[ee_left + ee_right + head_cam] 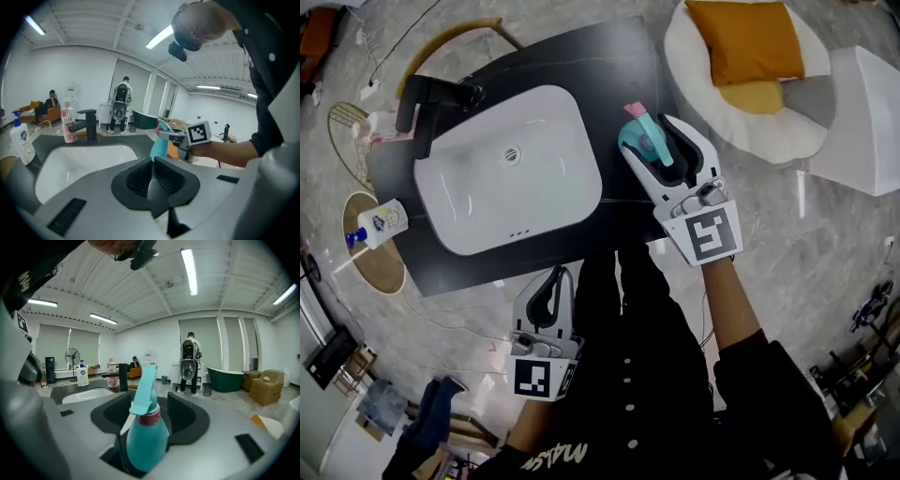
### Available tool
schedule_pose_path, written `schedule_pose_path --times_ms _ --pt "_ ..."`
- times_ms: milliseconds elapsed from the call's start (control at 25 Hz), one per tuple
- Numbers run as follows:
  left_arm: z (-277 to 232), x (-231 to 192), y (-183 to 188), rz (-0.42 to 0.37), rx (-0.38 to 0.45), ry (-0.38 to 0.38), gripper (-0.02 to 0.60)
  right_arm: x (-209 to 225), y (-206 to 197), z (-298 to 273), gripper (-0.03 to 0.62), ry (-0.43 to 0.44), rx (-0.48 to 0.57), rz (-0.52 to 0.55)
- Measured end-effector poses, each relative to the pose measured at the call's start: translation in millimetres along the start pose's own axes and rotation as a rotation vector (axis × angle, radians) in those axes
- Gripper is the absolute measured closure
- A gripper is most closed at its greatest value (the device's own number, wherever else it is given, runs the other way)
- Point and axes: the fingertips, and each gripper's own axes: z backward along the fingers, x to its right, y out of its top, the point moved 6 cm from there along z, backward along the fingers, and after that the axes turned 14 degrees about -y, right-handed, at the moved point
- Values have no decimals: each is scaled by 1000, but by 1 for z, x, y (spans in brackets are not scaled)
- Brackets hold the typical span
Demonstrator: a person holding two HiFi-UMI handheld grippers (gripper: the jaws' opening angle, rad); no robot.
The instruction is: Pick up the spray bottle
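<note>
A teal spray bottle (643,142) with a pink nozzle tip stands upright on the black counter (609,66), right of the white sink (539,122). My right gripper (652,137) is open, its jaws either side of the bottle. In the right gripper view the bottle (145,437) stands deep between the jaws of the right gripper (143,399), with a sliver of gap on its left. My left gripper (557,274) is shut on nothing, low at the counter's near edge. The left gripper view shows the left gripper (152,161), the bottle (158,146) and the right gripper (165,134) beyond.
A black faucet (431,98) stands at the sink's left end, with a pink bottle (69,124) near it. A white soap dispenser (380,223) rests on a round side table (386,274). A white chair with an orange cushion (741,42) sits to the right.
</note>
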Motion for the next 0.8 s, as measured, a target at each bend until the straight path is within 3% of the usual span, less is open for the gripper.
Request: schedule_pose_path --times_ms 160,440,800 --pt "4 -4 -12 49 -34 34 554 -4 -2 -10 453 3 27 6" --pt "10 -4 6 14 13 72 554 -4 12 -7 457 10 35 15" --pt "18 -14 74 -85 129 101 554 8 87 32 459 -36 90 31"
